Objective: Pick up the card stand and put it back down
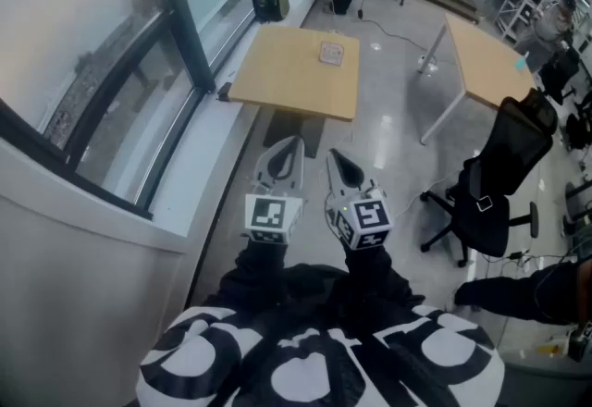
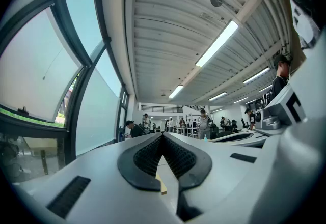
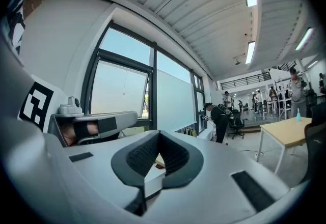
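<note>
Left tongs (image 1: 289,144) and right tongs (image 1: 336,157) closed, empty; card stand (image 1: 331,53), seemingly, on far table (image 1: 277,72).

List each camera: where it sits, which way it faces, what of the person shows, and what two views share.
Head view: on the person's head, facing steeply down at floor and table with the card stand; left gripper, right gripper and dark sleeves show.
Left gripper view: on the left gripper, facing along its shut jaws towards window and ceiling; right gripper at right.
Right gripper view: on the right gripper, facing along its shut jaws towards the window; left gripper at left.
Shared: both gripper views show the window.
</note>
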Demonstrator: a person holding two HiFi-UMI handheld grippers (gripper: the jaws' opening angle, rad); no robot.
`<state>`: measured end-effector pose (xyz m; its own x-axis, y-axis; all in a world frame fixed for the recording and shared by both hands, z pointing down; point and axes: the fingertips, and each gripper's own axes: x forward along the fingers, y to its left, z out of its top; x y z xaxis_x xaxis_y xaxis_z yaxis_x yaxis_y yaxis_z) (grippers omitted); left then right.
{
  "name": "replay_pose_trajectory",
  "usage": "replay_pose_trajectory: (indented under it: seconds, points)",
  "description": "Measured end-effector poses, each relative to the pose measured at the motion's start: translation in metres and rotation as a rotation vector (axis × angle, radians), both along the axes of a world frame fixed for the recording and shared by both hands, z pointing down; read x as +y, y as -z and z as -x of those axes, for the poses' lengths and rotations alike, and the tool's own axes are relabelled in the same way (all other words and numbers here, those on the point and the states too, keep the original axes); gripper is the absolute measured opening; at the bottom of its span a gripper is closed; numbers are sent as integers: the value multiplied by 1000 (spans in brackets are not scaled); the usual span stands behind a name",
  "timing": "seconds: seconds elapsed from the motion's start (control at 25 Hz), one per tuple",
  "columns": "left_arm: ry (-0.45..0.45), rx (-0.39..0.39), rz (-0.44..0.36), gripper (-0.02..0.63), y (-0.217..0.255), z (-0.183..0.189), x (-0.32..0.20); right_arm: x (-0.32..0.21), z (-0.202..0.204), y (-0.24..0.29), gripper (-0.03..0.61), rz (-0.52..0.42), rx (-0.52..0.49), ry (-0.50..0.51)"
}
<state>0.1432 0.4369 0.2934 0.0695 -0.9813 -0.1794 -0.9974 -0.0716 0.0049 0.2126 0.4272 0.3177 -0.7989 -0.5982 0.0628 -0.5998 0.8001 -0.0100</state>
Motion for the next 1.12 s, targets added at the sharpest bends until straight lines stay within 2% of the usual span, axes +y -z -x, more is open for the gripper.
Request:
replay_pose_trajectory:
  seconds: [0.32, 0.48, 0.92, 1.12]
  points:
    - [3, 11, 17, -4, -10, 6, 2, 3, 8, -9, 21, 29, 3, 10]
    - [30, 28, 58, -4, -15, 18, 9, 7, 19, -14, 21, 44, -1, 24]
    - [98, 28, 58, -5, -27, 86, 40, 32, 86, -25, 21, 73, -6, 92]
    - [131, 65, 92, -5, -44, 116, 56, 48, 115, -41, 21, 85, 2, 114]
